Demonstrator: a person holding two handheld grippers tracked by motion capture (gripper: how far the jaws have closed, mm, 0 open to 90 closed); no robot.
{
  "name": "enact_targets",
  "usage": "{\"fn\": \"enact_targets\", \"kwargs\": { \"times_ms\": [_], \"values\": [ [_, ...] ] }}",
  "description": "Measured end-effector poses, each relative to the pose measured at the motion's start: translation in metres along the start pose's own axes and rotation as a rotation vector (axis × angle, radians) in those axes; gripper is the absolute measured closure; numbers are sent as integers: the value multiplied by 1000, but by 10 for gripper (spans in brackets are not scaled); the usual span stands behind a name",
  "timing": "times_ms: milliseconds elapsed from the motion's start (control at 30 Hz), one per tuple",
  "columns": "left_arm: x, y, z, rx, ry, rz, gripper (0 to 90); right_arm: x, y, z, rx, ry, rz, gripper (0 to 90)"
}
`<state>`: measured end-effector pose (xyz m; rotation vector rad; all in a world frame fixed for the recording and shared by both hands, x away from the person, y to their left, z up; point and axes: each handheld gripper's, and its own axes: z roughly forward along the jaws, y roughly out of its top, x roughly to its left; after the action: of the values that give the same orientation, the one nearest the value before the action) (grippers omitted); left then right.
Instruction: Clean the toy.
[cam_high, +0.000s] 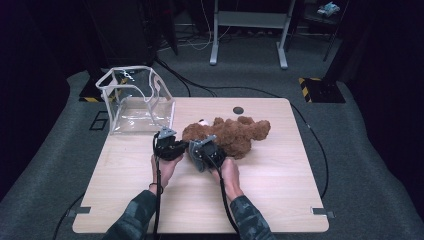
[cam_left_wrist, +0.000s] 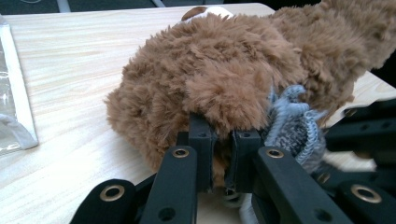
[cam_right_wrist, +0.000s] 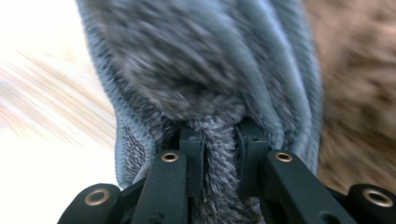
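A brown teddy bear (cam_high: 232, 133) lies on its side in the middle of the wooden table (cam_high: 280, 190). My left gripper (cam_high: 172, 145) sits at the bear's left end. In the left gripper view it (cam_left_wrist: 223, 140) is shut on a tuft of the bear's brown fur (cam_left_wrist: 224, 93). A grey knitted piece (cam_left_wrist: 294, 126), like a small sock or scarf, hangs at the bear beside it. My right gripper (cam_high: 202, 150) is close on the right. In the right gripper view it (cam_right_wrist: 219, 140) is shut on the grey knitted fabric (cam_right_wrist: 205, 70), with brown fur (cam_right_wrist: 359, 93) behind.
A clear plastic bag (cam_high: 135, 100) with white trim stands open at the table's far left corner. A round hole (cam_high: 238, 110) is in the far edge of the tabletop. Cables trail from both grippers toward the near edge. Dark floor surrounds the table.
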<state>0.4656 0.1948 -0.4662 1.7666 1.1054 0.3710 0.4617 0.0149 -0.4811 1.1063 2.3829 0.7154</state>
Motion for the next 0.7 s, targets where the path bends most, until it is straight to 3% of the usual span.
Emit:
{"fn": "enact_targets", "kwargs": {
  "times_ms": [33, 267, 367, 467, 567, 700],
  "values": [
    [1, 0, 1, -3, -2, -1, 824, -6, -2, -3, 12, -7, -5, 767],
    [10, 0, 4, 12, -20, -54, 823, -52, -30, -26, 21, -69, 102, 769],
    [11, 2, 6, 11, -26, -64, 823, -72, -43, -37, 33, -125, 152, 769],
    [13, 3, 6, 15, -26, -63, 822, -91, -52, -51, 17, -170, 221, 767],
    [12, 3, 6, 25, -17, -47, 796, -103, -57, -63, -14, -196, 233, 765],
    [9, 6, 6, 39, 21, -6, 631, -111, -60, -66, -23, -211, 246, 762]
  ]
}}
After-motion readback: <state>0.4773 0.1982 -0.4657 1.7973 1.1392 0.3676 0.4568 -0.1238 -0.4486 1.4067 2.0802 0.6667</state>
